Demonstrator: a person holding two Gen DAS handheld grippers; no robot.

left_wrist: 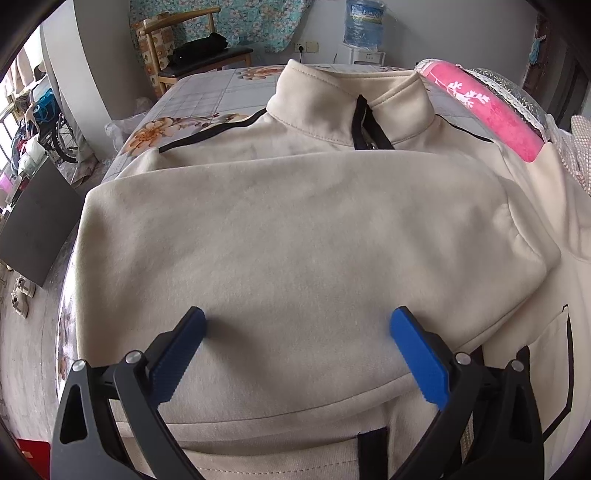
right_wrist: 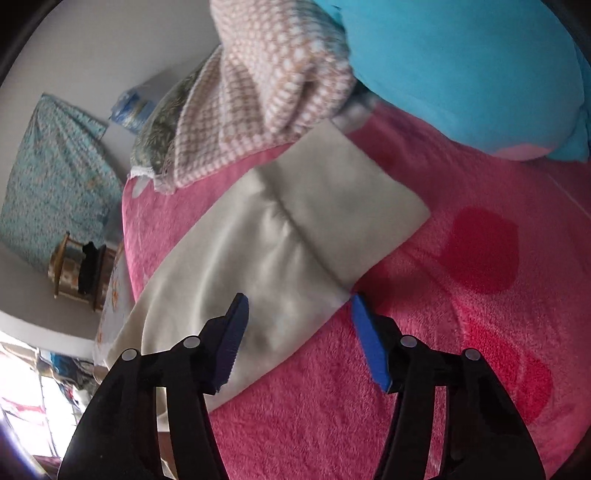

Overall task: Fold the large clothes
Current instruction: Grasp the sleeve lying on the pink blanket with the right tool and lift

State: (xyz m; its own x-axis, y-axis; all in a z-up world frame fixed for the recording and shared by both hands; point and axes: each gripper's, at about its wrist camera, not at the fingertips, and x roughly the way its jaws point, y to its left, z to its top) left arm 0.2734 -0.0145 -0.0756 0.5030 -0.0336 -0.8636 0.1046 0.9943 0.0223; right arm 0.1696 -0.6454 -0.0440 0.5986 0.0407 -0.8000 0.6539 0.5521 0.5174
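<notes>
1. The left gripper (left_wrist: 297, 325) stood with its jaws spread wide, both blue pads (left_wrist: 419, 360) clear of each other and nothing caught between them; their tips hung over, or perhaps just touched, the cloth, and I could not tell which.
2. Under those jaws lay the cream jacket (left_wrist: 295, 229), spread front up on the bed (left_wrist: 207, 92), with one sleeve (left_wrist: 314, 206) folded flat across the chest.
3. The jacket's collar (left_wrist: 351, 92) pointed away from the gripper, its black zip (left_wrist: 364, 125) open at the throat.
4. The right gripper (right_wrist: 299, 306) held its jaws about half open, gripping nothing.
5. Its fingertips (right_wrist: 360, 306) straddled the jacket's other sleeve (right_wrist: 280, 258): one tip over the cloth, the other at the sleeve's edge near the cuff seam. Whether either pad pressed on the fabric could not be made out through the blur.
6. That sleeve lay stretched over the pink blanket (right_wrist: 424, 350), its cuff (right_wrist: 365, 214) pointing away from the gripper.
7. Beyond the cuff sat a checked pink-and-white blanket (right_wrist: 273, 81) and a turquoise plush cushion (right_wrist: 472, 66).
8. Past the bed's far end stood a wooden chair (left_wrist: 195, 55) and a water dispenser (left_wrist: 364, 33) against the wall.
</notes>
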